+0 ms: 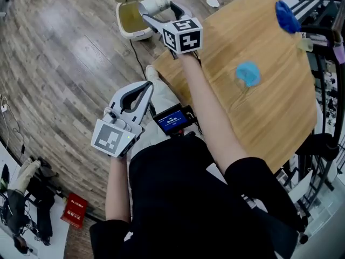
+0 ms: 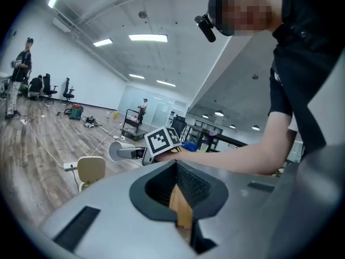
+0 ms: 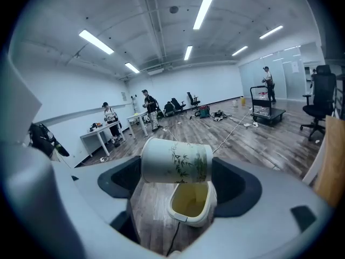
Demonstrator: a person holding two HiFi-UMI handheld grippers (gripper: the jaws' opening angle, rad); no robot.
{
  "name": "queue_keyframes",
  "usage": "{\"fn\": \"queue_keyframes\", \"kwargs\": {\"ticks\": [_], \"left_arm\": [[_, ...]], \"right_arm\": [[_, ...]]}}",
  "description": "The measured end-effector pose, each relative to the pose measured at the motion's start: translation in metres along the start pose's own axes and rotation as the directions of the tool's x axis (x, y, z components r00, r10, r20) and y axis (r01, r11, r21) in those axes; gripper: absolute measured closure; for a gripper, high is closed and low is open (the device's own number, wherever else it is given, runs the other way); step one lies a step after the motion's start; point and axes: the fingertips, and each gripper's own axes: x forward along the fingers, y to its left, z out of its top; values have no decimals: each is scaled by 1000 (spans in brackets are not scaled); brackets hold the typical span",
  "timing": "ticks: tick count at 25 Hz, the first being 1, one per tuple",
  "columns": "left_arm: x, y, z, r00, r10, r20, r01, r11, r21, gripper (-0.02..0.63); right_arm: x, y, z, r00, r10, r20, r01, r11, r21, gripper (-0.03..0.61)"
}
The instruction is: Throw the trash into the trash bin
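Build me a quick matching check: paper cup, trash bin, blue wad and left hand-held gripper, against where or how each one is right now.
Things:
1. paper cup
2. trash bin
3. blue wad
4. left hand-held gripper

Places or states:
A. lid up, on the floor
B. empty, jaws together
C. lying on the wooden table
D. sideways in the right hand-held gripper

Pairs: 1-D, 2-A, 3-C, 4-B

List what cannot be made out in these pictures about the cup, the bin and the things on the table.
- Inside of the paper cup: the right gripper view shows only its side, with the mouth turned away.
- Bottom of the trash bin: in that view the cup covers part of the opening.
- Blue lump on the table: head view, too small and blurred to identify.
- White scrap: head view, too small.
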Motion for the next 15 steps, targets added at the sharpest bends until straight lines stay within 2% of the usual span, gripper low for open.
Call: {"fn": "queue_keyframes", "kwargs": {"ticks": [3, 6, 12, 15], "left_arm": [[31, 27, -13, 998, 4, -68, -4, 1000, -3, 611], [59, 55, -16, 998, 4, -69, -5, 1000, -11, 611], [68, 99, -20, 995, 29, -93, -37, 996, -85, 611], [69, 115, -35, 993, 54, -105, -68, 989, -133, 611]], "right_arm": [[33, -17, -10, 1000, 23, 10, -23, 998, 52, 169], [70, -38, -25, 1000, 29, -4, -29, 996, 81, 169], [128, -47, -60, 994, 41, -100, -27, 990, 135, 168], [157, -53, -91, 982, 52, -180, -25, 989, 149, 169]]}}
